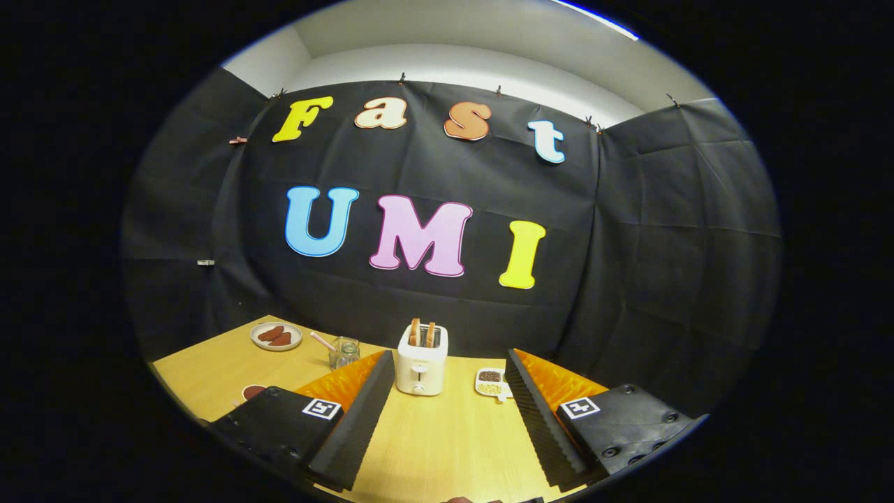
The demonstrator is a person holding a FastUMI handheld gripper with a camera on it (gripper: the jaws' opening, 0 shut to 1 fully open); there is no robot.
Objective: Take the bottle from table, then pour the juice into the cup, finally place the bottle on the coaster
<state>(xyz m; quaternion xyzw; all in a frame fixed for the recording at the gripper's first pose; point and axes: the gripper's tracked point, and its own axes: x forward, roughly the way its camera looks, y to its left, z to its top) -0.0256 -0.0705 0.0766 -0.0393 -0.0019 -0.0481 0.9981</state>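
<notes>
- The claw (447,419) stood wide open in the lower part of the frame, its 2 fingers spread apart with nothing between them but bare wood of the bench (433,447).
- A white toaster (422,360) sat on the bench just ahead of the fingers, in the gap between their tips, with 2 slices of toast (422,333) standing upright in its slots.
- A small glass jar (343,352) stood left of the toaster, close to the left finger's tip, with a thin pink stick (323,341) leaning beside it.
- A round plate (276,336) with 2 brownish pieces on it lay further left, near the back edge of the bench.
- A dark round coaster (253,391) lay at lower left, partly hidden by the claw's body.
- A small white tray (490,382) of seeds sat right of the toaster, touching the right finger's outline.
- I could not make out the bottle or the cup.
</notes>
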